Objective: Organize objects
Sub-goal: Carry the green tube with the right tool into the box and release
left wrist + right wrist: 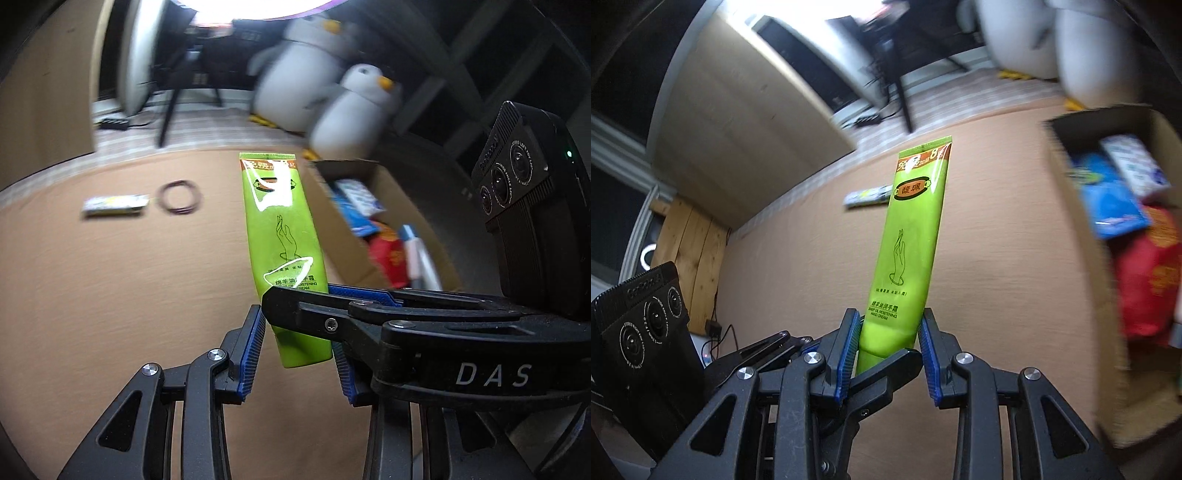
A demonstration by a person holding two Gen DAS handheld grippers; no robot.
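Observation:
A green hand-cream tube (pixel 280 229) (pixel 912 236) is held up above the tan table (pixel 110 295), its flat sealed end pointing away from me. My left gripper (pixel 299 354) is shut on the tube's lower end, a blue pad (pixel 253 354) on each side. My right gripper (pixel 295 294) reaches in from the right and is shut on the same tube just above the left one. In the right wrist view the right gripper (pixel 890 341) pinches the tube between its pads (pixel 851 339), and a finger (pixel 886 369) of the left gripper crosses below.
An open cardboard box (pixel 369 173) (pixel 1067 192) stands to the right, holding blue packets (pixel 1108 206) and a red pack (pixel 1148 284). A small packet (pixel 114 205) (pixel 868 195) and a dark elastic ring (pixel 180 196) lie on the table. Two penguin plush toys (pixel 351 110) sit behind the box.

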